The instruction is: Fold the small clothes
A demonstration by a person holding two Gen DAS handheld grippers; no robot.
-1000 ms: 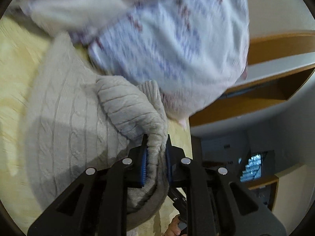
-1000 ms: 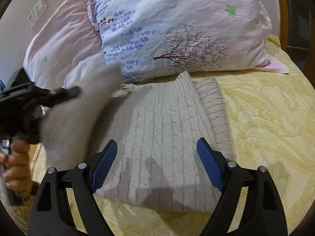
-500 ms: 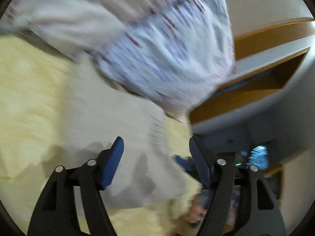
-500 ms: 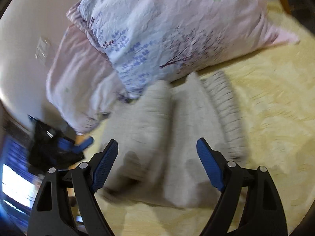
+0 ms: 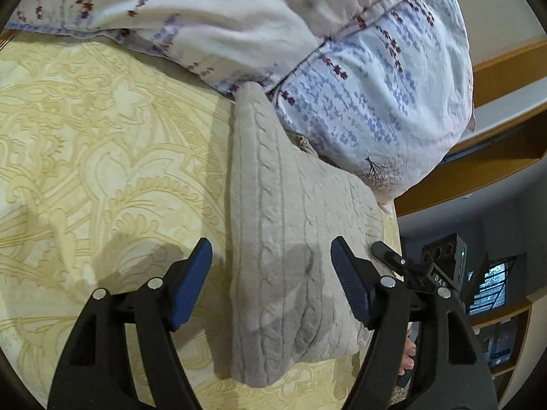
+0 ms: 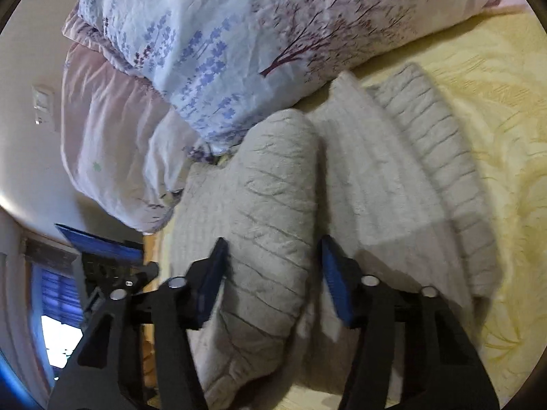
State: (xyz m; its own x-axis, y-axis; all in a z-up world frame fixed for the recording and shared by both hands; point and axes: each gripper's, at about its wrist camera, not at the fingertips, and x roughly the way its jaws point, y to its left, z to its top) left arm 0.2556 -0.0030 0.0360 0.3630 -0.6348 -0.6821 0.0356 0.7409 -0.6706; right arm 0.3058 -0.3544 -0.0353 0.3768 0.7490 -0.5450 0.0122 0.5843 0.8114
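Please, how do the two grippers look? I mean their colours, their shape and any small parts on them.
The left gripper and the right gripper look alike: two black angular fingers with cut-out openings, dark blue ridged pads on the inner faces, and round silver bolt heads at the joints. No cables, sleeves or markings show on them.

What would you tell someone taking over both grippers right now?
Left gripper: open, empty, over the beige knit sweater.
Right gripper: jaws have just been closing around the folded-over sleeve; a firm pinch is unclear.
The sweater lies on the yellow bedspread by the floral pillow.
Done: both sleeves folded in.
Left: probably fold the body over and tidy it.
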